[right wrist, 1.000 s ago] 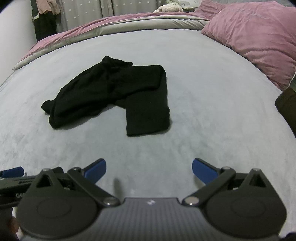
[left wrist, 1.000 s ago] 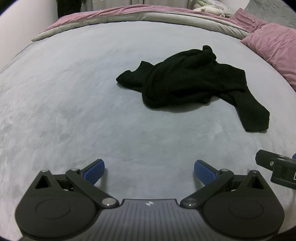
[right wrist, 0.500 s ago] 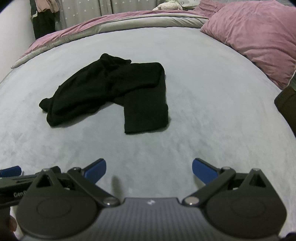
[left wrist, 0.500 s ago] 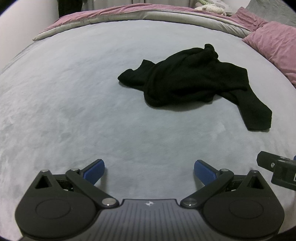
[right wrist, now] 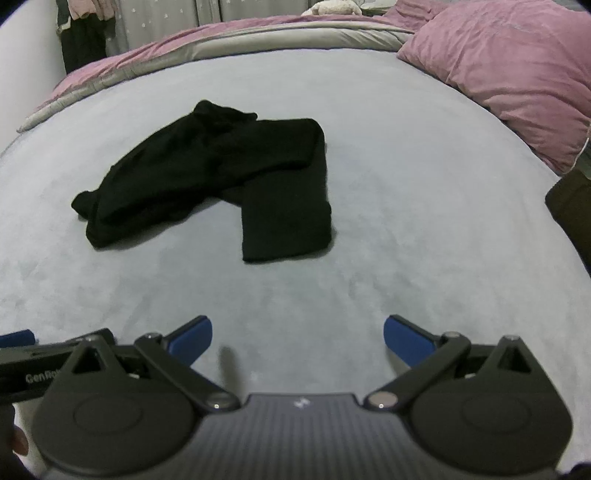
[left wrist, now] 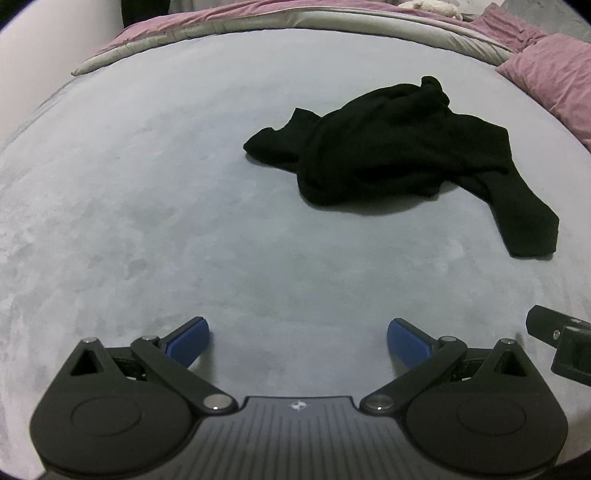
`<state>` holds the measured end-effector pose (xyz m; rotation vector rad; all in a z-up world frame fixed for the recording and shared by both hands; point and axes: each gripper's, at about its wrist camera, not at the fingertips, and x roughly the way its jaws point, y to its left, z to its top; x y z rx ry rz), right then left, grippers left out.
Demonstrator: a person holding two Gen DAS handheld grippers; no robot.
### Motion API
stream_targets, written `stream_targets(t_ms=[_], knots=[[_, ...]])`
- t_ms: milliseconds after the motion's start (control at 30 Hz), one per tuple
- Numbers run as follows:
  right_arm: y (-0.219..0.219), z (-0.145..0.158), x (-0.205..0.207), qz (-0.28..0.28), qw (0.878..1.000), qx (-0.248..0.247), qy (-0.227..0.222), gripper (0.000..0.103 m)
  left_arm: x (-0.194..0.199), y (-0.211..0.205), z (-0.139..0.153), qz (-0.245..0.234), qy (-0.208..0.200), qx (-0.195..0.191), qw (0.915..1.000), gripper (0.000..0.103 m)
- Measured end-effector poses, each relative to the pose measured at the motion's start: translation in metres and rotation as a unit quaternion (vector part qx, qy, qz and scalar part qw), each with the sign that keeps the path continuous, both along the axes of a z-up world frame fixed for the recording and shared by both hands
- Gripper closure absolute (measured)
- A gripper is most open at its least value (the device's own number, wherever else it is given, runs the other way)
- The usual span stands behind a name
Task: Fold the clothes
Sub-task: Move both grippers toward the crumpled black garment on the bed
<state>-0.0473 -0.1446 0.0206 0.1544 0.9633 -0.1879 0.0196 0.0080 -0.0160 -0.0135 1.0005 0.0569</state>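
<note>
- We are looking across a wide bed (left wrist: 155, 206) under a grey cover.
- A pink pillow (right wrist: 509, 66) is lying at its right side.
- Dotted grey curtains (right wrist: 166, 18) are hanging beyond, beside a pale wall (left wrist: 40, 62).

Bare grey bedspread (left wrist: 184, 192) lies open all around the black garment (left wrist: 399, 147); pink pillow (right wrist: 509, 70) flanks right.

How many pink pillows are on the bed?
1 that I can tell: the pink pillow lies at the bed's right edge, beyond the black garment. More may sit hidden past the frame.
</note>
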Motion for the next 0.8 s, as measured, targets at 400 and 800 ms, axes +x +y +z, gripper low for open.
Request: stream_targets(t_ms=[400, 800], knots=[[-0.005, -0.002, 0.008, -0.005, 1.000, 0.012, -0.009, 0.000, 0.003, 0.007, 0.008, -0.003, 0.000, -0.020, 0.9998, 0.000], [-0.014, 0.002, 0.017, -0.013, 0.999, 0.029, -0.013, 0.000, 0.019, 0.034, 0.027, 0.004, -0.044, -0.047, 0.9979, 0.000]])
